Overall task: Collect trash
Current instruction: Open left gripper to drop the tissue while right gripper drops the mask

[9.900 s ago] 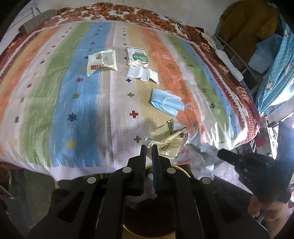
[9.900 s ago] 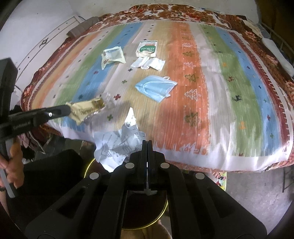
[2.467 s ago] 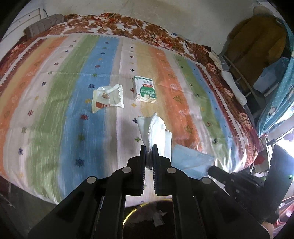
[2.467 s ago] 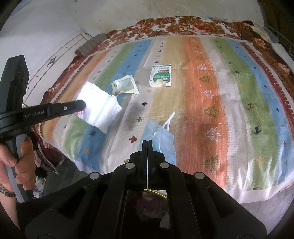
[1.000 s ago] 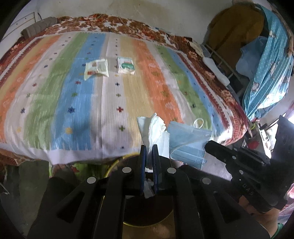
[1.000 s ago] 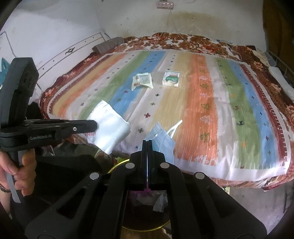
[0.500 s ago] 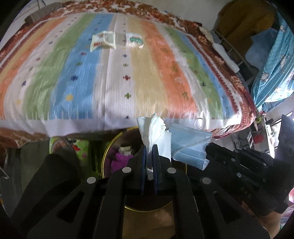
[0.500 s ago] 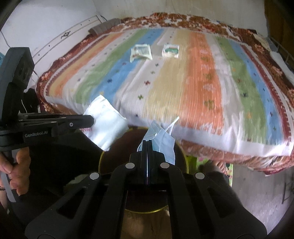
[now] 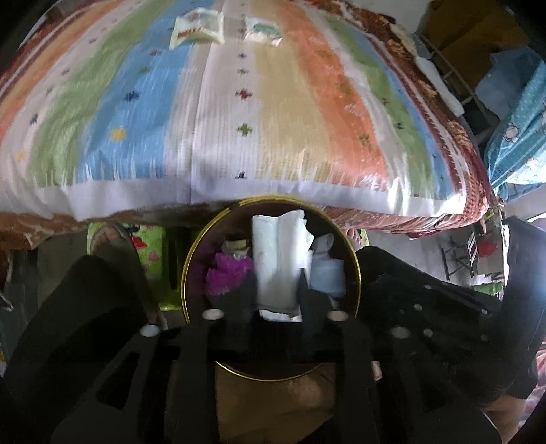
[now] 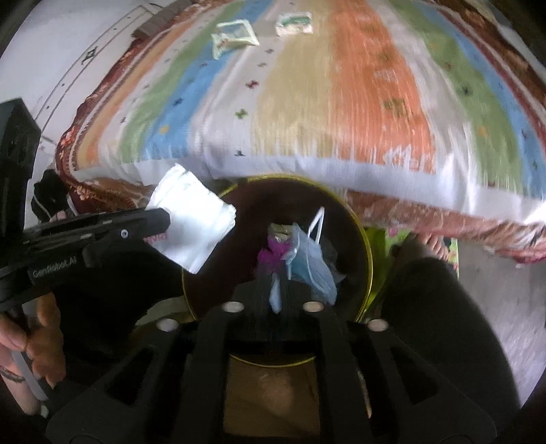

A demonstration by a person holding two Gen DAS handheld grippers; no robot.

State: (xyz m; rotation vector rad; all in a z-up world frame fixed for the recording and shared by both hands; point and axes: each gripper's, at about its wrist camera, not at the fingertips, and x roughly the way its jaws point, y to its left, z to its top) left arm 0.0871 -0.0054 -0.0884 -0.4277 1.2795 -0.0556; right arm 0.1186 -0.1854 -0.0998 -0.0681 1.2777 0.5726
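Fingers (image 9: pixel 245 297) apart, tissue (image 9: pixel 278 259) between

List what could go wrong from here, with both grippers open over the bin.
1. The white tissue hangs over the gold rim of the bin beside the left gripper; it may drop outside.
2. The blue mask, by the right gripper, has a loop that may snag a finger.
3. Two packets on the bed could be forgotten.

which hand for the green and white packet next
Right, probably: the packet lies right of the white pouch, on the right gripper's side; both hover open over the bin.
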